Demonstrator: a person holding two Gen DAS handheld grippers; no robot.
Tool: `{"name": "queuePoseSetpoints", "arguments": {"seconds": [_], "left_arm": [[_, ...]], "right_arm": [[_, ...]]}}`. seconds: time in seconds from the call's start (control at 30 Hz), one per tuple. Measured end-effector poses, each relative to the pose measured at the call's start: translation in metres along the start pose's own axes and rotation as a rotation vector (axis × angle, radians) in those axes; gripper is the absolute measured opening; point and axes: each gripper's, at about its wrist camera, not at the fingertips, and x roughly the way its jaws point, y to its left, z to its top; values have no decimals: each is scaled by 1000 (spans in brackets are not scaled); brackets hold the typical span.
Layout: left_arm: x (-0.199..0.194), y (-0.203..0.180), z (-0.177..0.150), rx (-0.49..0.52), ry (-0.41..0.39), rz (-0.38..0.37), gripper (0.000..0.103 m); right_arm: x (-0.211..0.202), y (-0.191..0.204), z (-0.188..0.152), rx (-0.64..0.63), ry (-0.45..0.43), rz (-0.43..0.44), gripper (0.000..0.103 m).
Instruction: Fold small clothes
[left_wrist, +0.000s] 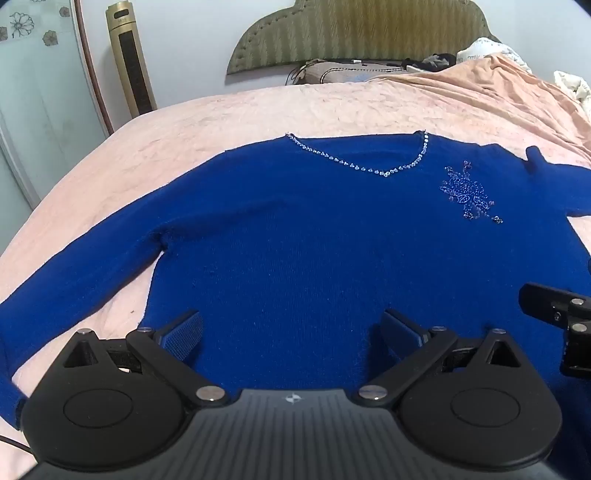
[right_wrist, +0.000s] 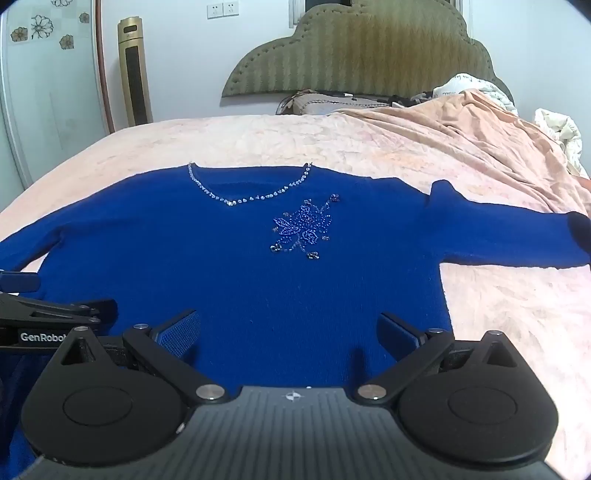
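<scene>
A blue sweater (right_wrist: 236, 266) lies flat, front up, on a pink bedspread (right_wrist: 498, 314). Its body runs near to far: the hem is at the near edge by the cameras, and the neckline (right_wrist: 243, 199), edged with small clear beads, points toward the far headboard (right_wrist: 369, 59). The sleeves stretch sideways, so the widest span runs left to right; the right sleeve (right_wrist: 517, 240) reaches out to its cuff, and the left sleeve (left_wrist: 74, 280) slants toward the near left. A beaded flower (right_wrist: 303, 229) sits right of the neckline.

The left gripper (left_wrist: 291, 332) and right gripper (right_wrist: 288, 332) hover side by side over the near part of the sweater, both with jaws spread wide and nothing between them.

A rumpled peach blanket (right_wrist: 461, 125) lies far right; a gold tower fan (right_wrist: 135, 70) stands far left.
</scene>
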Motion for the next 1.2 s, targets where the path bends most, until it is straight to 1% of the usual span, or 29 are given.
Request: {"name": "queuePoseSetpoints", "arguments": {"seconds": [0.13,0.33,0.53,0.87,1.2], "left_arm": [[0,-1,0,12,15,14,103],[2,-7,-1,15,15,24,103],[3,-5,1,-1,13,-8,103],[5,-5,0,2,22,-15,103],[6,-10,-2,31,8,13,103]], "right_arm": [[1,-1,-1,-5,0,9,103],[2,-3,-2,0,-4,21,103],[1,-7,-3,-3,-25,27,103],[1,-9,-5,25,-21,47,103],[1,-10,-5,31,-18,39,103]]}}
